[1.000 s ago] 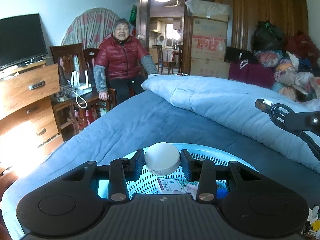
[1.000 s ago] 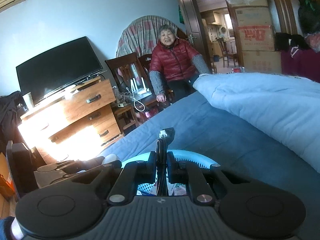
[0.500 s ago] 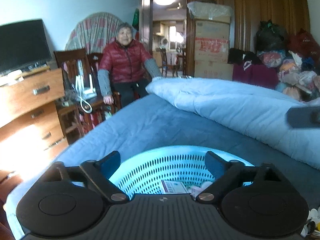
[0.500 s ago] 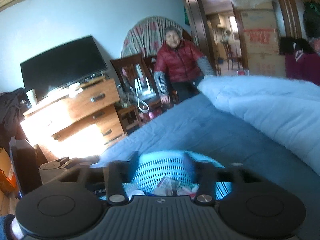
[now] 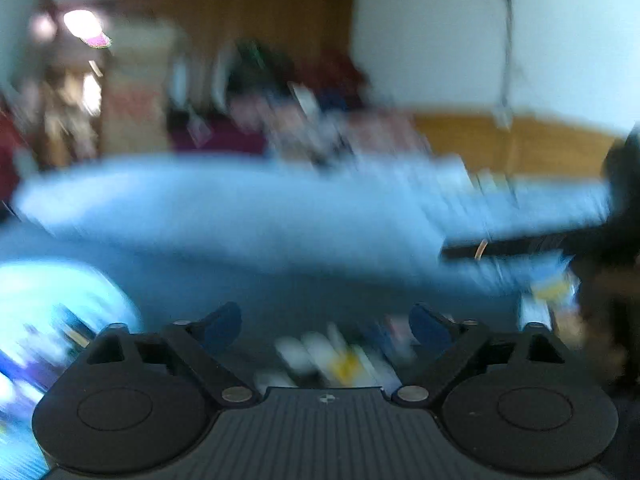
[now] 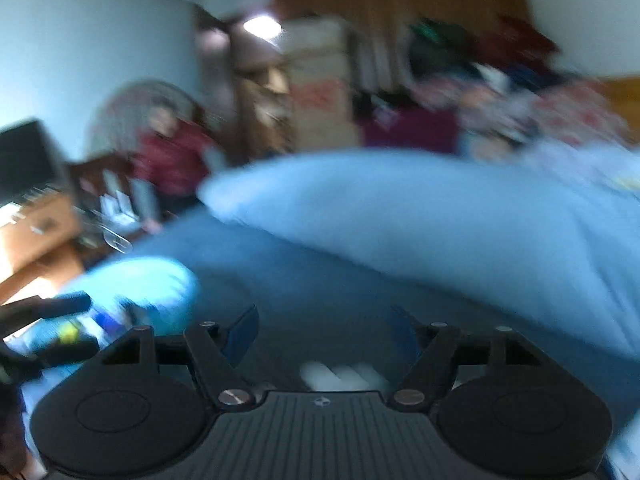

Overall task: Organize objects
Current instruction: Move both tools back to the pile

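Observation:
Both views are smeared by motion. The pale blue mesh basket [image 5: 60, 308] [image 6: 140, 284] sits on the blue bed at the left and holds several items. My left gripper [image 5: 324, 320] is open with nothing between its fingers, and its jaws are closing. Blurred white and yellow small objects [image 5: 340, 360] lie on the bed just below it. My right gripper [image 6: 324, 332] is open and empty, its jaws still opening, above a blurred white object [image 6: 340, 374]. In the right wrist view the left gripper [image 6: 44, 320] shows dark beside the basket.
A folded light blue quilt [image 6: 400, 216] lies across the bed behind. A person in a red jacket [image 6: 172, 160] sits at the far left by a wooden dresser [image 6: 36, 232]. Cardboard boxes [image 6: 320, 92] and piled bags [image 6: 500, 92] line the back wall.
The left gripper let go of a white round puck and the right let go of a thin black piece, both over the basket. Both then swung right, away from it, jaws wide.

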Action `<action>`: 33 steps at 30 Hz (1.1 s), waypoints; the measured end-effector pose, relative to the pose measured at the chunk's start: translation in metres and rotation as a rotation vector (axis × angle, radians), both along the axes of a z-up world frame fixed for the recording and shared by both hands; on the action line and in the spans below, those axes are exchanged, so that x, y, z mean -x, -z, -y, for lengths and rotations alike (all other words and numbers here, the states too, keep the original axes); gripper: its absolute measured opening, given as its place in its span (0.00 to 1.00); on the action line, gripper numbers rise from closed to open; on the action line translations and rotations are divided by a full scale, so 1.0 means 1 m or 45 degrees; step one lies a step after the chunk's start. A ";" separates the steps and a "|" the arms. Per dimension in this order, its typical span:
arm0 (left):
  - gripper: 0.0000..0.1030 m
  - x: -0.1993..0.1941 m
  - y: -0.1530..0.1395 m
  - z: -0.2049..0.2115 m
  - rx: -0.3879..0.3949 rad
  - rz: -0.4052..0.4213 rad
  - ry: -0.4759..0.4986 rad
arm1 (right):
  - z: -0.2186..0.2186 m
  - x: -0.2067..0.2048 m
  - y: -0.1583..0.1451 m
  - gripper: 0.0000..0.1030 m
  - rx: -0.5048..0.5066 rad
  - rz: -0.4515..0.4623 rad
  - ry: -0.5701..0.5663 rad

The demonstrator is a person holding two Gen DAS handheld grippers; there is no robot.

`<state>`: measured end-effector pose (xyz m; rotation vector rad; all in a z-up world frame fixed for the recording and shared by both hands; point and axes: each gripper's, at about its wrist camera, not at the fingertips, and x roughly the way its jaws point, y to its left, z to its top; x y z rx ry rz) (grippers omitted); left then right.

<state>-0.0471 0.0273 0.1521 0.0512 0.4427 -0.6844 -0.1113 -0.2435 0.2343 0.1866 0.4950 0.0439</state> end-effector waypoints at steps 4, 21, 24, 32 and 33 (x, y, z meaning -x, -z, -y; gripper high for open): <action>0.70 -0.032 0.076 0.054 -0.110 -0.231 0.004 | 0.042 0.038 0.060 0.71 -0.103 -0.166 0.116; 0.67 -0.050 0.125 0.088 -0.085 -0.411 0.314 | 0.056 0.030 0.108 0.70 -0.144 -0.210 0.103; 0.67 -0.046 0.118 0.062 -0.054 -0.418 0.225 | 0.051 0.020 0.117 0.69 -0.125 -0.249 0.047; 0.67 -0.043 0.100 0.027 0.007 -0.426 0.100 | 0.007 -0.045 0.162 0.58 0.005 -0.312 -0.112; 0.68 -0.042 0.100 0.031 0.006 -0.421 0.112 | 0.005 -0.049 0.166 0.58 0.021 -0.306 -0.114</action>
